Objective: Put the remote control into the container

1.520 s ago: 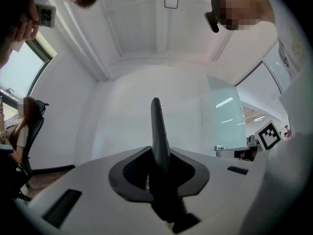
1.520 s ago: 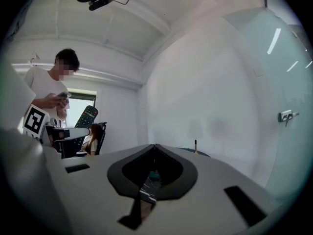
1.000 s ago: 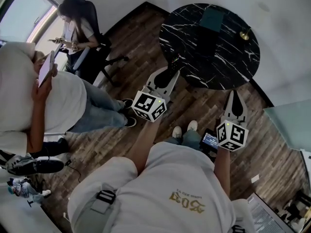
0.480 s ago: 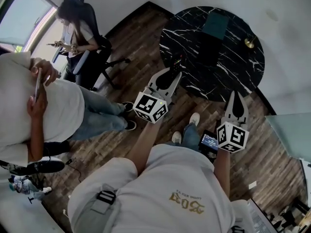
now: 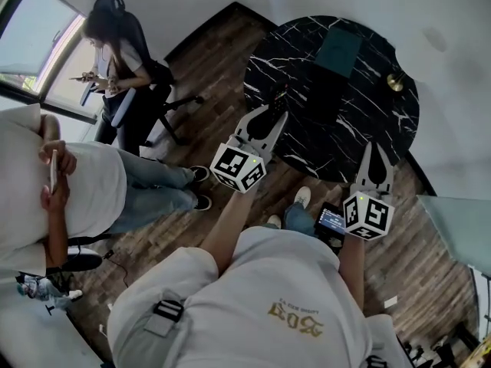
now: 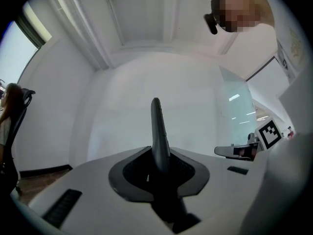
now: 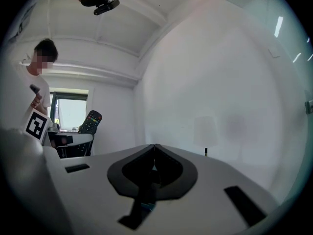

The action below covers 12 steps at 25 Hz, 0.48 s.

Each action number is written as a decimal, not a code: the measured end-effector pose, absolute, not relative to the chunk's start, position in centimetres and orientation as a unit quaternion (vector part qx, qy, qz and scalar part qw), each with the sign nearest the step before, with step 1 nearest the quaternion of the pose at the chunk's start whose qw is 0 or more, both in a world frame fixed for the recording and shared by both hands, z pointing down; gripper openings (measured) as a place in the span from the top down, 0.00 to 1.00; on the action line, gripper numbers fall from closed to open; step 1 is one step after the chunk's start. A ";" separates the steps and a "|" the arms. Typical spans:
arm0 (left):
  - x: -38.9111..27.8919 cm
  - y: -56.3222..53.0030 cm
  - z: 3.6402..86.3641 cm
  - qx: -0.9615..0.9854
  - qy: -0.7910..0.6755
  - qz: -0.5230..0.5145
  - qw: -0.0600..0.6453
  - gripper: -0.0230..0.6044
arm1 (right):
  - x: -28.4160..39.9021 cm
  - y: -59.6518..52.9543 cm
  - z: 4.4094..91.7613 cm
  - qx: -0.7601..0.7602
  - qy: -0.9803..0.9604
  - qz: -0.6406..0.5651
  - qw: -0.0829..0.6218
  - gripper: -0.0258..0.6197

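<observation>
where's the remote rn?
The remote is clamped in the left gripper, poking past its jaws in the left gripper view; head view puts that gripper at the near edge of the black table.

Wearer: white T-shirt [image 5: 253,297] with gold print on the front, grey buckled strap [image 5: 165,313] at the shoulder, blue jeans [image 5: 295,217], white shoes [image 5: 303,196]. Left gripper [image 5: 275,113] and right gripper [image 5: 374,149]: white shells, dark jaw pads, 1 black-and-white marker cube [image 5: 238,167] each.

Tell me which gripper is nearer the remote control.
Left. The left gripper is clamped on the remote control, which stands upright between its jaws. The right gripper, shut and empty, is off to the side, apart from it.
</observation>
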<state>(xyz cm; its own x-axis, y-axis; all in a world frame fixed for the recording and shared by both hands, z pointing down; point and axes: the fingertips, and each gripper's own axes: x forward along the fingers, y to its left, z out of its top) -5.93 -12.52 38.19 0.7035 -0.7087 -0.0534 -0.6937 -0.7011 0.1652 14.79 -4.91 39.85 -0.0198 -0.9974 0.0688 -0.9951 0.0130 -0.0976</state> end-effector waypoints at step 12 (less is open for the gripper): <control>-3.9 -17.0 38.6 0.915 -0.393 -0.046 0.076 0.83 | 16.6 -10.6 39.9 -0.682 0.728 -0.062 0.012 0.94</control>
<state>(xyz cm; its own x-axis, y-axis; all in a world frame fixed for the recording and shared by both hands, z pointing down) -3.91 -17.00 38.59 0.6866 -0.7266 -0.0238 -0.7126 -0.6792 0.1757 16.57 -10.57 39.88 -0.0685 -0.9954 0.0667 -0.9925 0.0612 -0.1058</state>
